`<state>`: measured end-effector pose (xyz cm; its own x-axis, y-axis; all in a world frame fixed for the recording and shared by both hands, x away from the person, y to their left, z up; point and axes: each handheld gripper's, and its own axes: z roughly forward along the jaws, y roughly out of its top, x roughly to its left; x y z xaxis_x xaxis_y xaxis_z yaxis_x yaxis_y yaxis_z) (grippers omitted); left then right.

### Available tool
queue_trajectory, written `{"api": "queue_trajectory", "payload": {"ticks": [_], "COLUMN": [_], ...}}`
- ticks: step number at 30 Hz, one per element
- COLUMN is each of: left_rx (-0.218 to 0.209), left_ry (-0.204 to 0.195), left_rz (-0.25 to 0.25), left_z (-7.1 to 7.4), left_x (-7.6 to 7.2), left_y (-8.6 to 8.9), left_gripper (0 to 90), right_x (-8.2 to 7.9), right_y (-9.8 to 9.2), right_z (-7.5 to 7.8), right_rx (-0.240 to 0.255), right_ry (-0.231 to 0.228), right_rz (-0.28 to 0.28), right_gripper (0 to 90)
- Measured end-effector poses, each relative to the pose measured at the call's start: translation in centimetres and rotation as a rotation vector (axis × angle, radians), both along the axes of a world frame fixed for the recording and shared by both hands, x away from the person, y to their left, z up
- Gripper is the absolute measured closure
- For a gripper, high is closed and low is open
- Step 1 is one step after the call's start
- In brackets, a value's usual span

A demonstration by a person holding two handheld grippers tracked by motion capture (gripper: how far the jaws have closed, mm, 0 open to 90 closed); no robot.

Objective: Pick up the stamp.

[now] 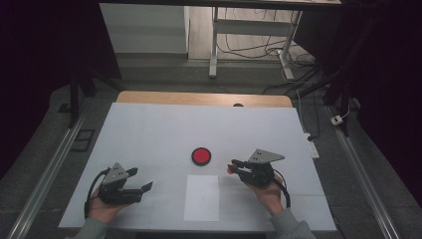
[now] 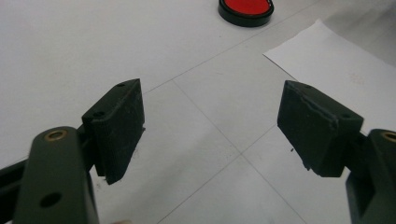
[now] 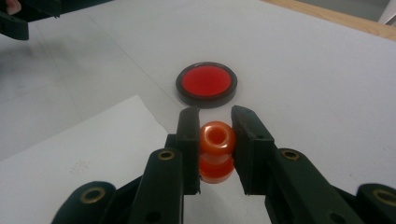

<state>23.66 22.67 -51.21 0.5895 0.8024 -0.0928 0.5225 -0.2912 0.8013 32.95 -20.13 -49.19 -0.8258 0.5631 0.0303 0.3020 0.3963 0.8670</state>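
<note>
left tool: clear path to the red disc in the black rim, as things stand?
Probably yes. The left tool is open and holds nothing, and bare white table lies between it and the red disc. The paper sheet lies off to the side.

A white-covered surface [image 1: 149, 124] shows a bare wooden strip [image 1: 204, 98] along its far edge. Beyond it, a grey floor [image 1: 164, 74], a white-legged desk frame [image 1: 249, 30] and tangled cables [image 1: 259, 50]. Both side margins are dark; metal rails [image 1: 45, 179] flank the surface.
</note>
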Motion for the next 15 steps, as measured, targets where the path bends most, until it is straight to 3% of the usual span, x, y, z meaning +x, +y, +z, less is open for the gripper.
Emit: {"api": "queue_trajectory", "payload": {"ticks": [15], "left_rx": [-0.018], "left_ry": [-0.019], "left_rz": [-0.003], "left_z": [0.1], "left_x": [0.1], "left_y": [0.1], "left_gripper": [23.4], "right_x": [-0.7], "right_y": [0.0], "right_z": [1.7], "right_rx": [0.087], "right_ry": [-0.018], "right_rz": [0.025], "right_gripper": [72.3]}}
